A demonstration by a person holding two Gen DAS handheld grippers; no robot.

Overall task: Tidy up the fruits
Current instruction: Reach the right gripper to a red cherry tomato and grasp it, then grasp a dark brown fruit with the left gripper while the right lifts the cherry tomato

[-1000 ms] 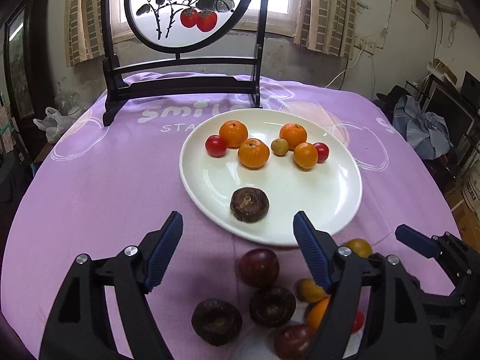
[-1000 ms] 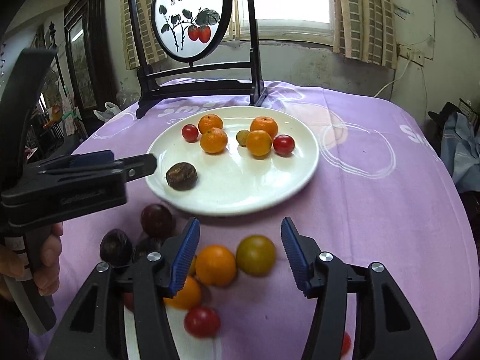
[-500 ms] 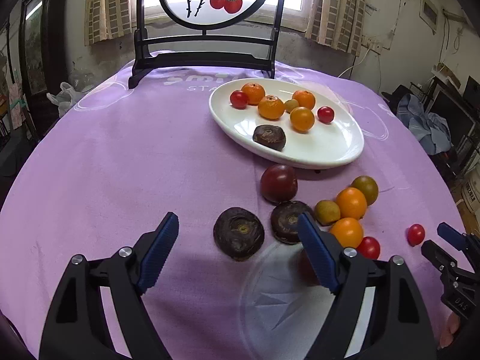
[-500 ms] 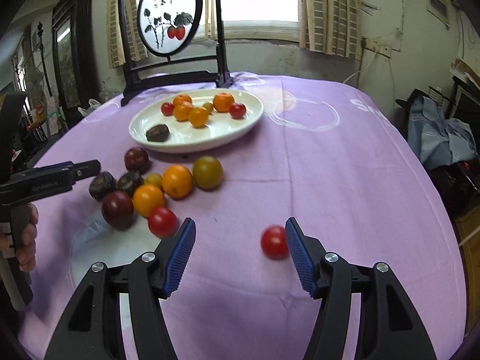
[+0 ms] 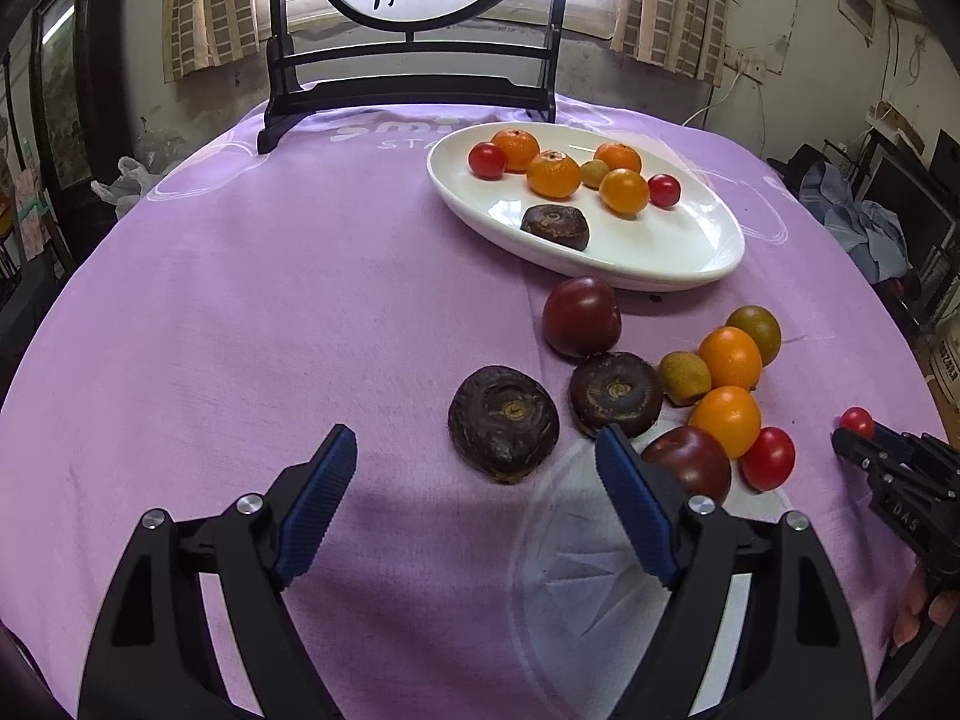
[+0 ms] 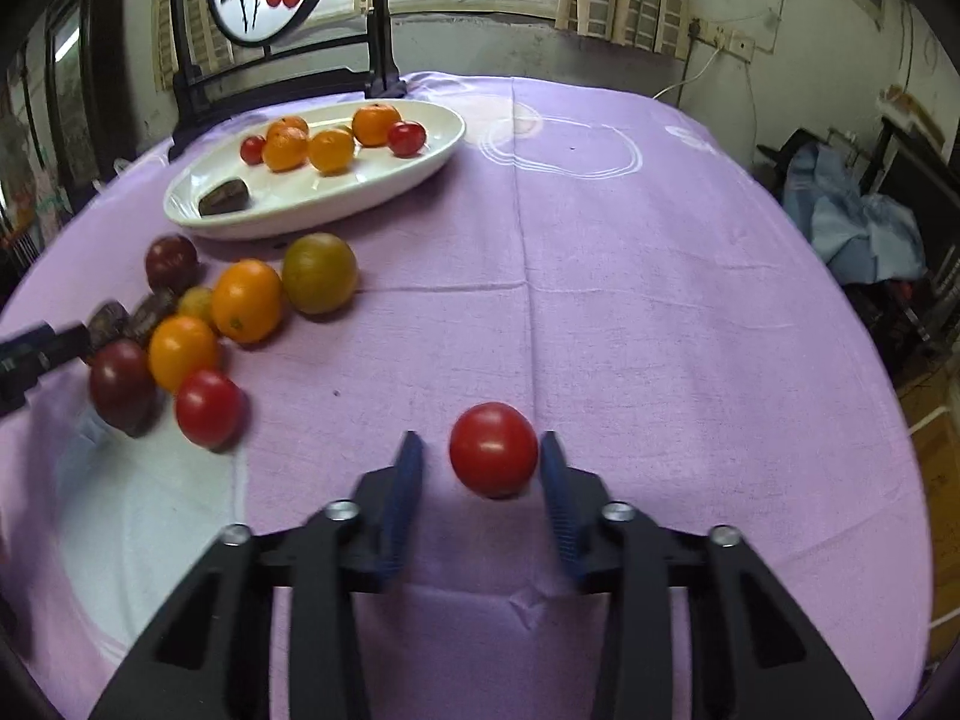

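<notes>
Stray tomato (image 6: 493, 449) bracketed by right gripper (image 6: 480, 468), jaws narrow, not yet touching; left gripper (image 5: 474, 480) held wide before dark fruit (image 5: 503, 422), plate (image 5: 690, 252) likely destination.

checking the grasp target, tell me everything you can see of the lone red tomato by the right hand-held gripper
The lone red tomato is small, round, smooth and glossy, with a pale highlight on top. It sits on the purple tablecloth, apart from the fruit cluster. It lies between the blue fingers of the right hand-held gripper, nearer the right-side finger; whether that finger touches it is unclear. The other finger stands clear.
</notes>
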